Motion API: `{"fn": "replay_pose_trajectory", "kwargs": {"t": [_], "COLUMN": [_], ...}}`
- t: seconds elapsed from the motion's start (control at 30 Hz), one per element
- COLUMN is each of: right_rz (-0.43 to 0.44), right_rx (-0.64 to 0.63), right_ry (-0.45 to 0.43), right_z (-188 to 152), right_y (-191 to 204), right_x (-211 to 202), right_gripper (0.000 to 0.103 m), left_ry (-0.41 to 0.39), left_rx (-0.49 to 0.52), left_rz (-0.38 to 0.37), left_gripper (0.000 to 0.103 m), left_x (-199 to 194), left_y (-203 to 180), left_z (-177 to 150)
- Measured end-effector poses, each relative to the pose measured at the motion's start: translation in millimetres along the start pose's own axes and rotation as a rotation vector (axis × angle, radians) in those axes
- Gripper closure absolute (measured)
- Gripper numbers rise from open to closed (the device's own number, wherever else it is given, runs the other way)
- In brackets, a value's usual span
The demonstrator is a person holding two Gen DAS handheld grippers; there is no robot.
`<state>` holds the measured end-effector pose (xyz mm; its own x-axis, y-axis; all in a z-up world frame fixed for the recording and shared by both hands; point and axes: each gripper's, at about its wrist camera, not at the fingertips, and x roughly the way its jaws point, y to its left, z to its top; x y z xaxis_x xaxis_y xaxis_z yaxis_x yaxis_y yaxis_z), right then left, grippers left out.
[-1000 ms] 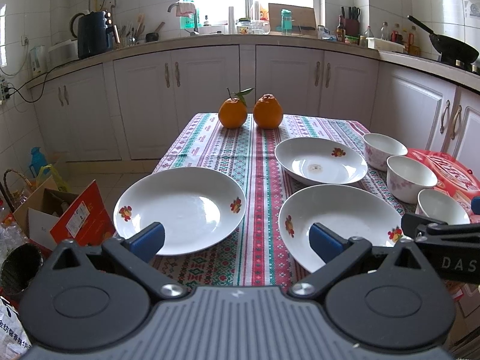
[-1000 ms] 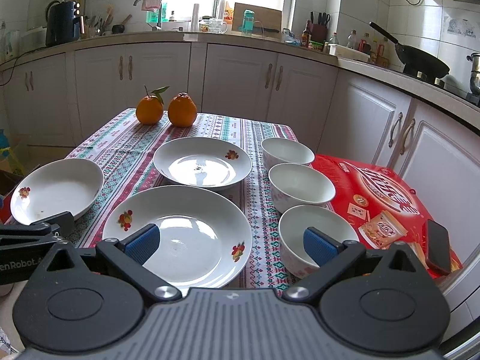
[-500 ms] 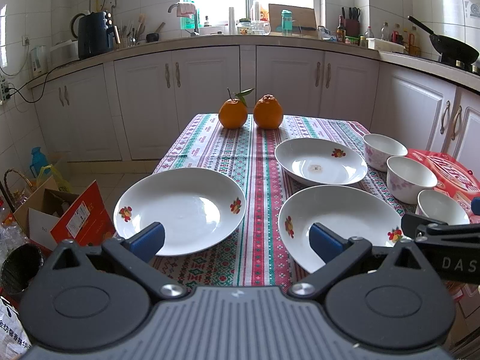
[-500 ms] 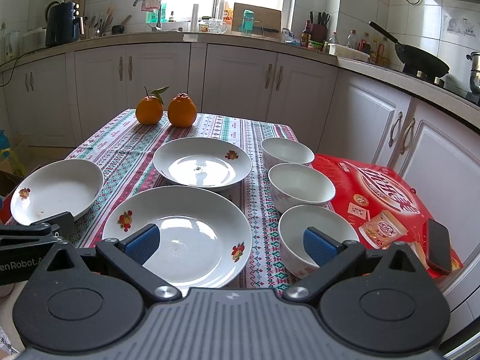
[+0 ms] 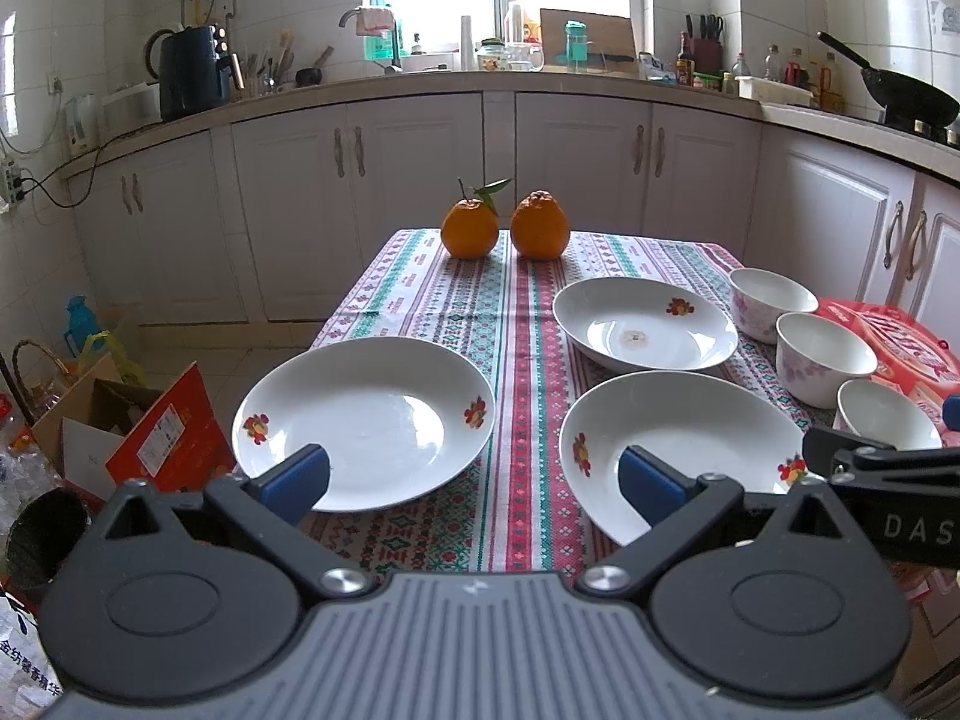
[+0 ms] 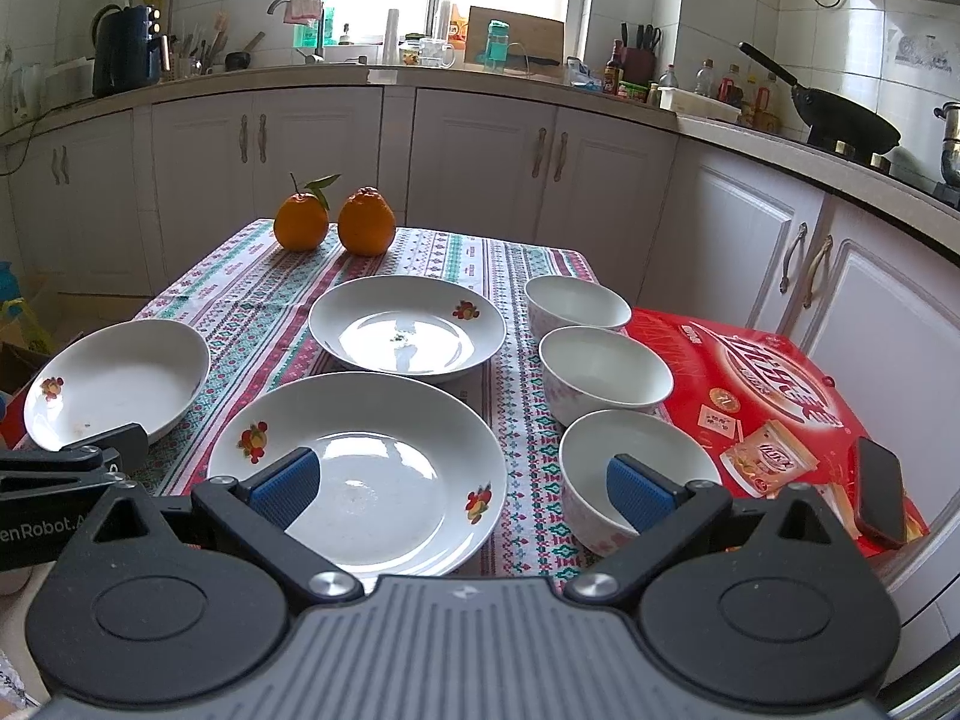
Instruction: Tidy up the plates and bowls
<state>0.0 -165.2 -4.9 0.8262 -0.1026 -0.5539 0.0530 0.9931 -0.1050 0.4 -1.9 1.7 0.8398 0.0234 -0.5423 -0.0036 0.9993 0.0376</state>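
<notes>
Three white plates with small flower prints lie on the patterned tablecloth: a left plate [image 5: 366, 420], a near plate [image 5: 678, 444] and a far plate [image 5: 645, 324]. In the right wrist view they are the left plate [image 6: 120, 378], the near plate [image 6: 366, 468] and the far plate [image 6: 408, 330]. Three white bowls stand in a row on the right: far [image 6: 576, 306], middle [image 6: 603, 372], near [image 6: 624, 462]. My left gripper [image 5: 474, 480] is open at the table's near edge, between the left and near plates. My right gripper [image 6: 462, 486] is open, holding nothing, over the near plate and near bowl.
Two oranges [image 5: 504, 231] sit at the table's far end. A red box [image 6: 774, 396] with a phone [image 6: 882, 492] on it lies right of the bowls. Cardboard boxes [image 5: 138, 426] and clutter stand on the floor at left. Kitchen cabinets [image 5: 498, 180] run behind.
</notes>
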Motion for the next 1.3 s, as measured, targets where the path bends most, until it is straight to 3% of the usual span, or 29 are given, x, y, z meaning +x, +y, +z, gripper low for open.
{"fn": "replay_pose_trajectory", "kwargs": {"t": [0.5, 0.8, 0.97, 1.07, 1.13, 1.3], "right_rz": [0.035, 0.059, 0.09, 0.149, 0.238, 0.43], "right_rx": [0.028, 0.032, -0.013, -0.06, -0.098, -0.156], "right_ry": [-0.014, 0.014, 0.003, -0.037, -0.062, -0.052], "right_z": [1, 4, 13, 27, 39, 68], "right_y": [-10, -8, -4, -1, 3, 28], "right_x": [3, 16, 25, 33, 40, 60], "right_gripper": [0.0, 0.0, 0.0, 0.0, 0.0, 0.0], "left_ry": [-0.016, 0.007, -0.019, -0.09, -0.12, -0.072], "left_rx": [0.027, 0.015, 0.02, 0.068, 0.109, 0.111], "left_rz": [0.023, -0.002, -0.034, -0.022, 0.008, 0.017], "left_gripper": [0.001, 0.001, 0.001, 0.001, 0.001, 0.001], "left_x": [-2, 12, 18, 19, 22, 36], "left_y": [-11, -5, 5, 14, 24, 64], "left_z": [4, 5, 3, -3, -8, -17]}}
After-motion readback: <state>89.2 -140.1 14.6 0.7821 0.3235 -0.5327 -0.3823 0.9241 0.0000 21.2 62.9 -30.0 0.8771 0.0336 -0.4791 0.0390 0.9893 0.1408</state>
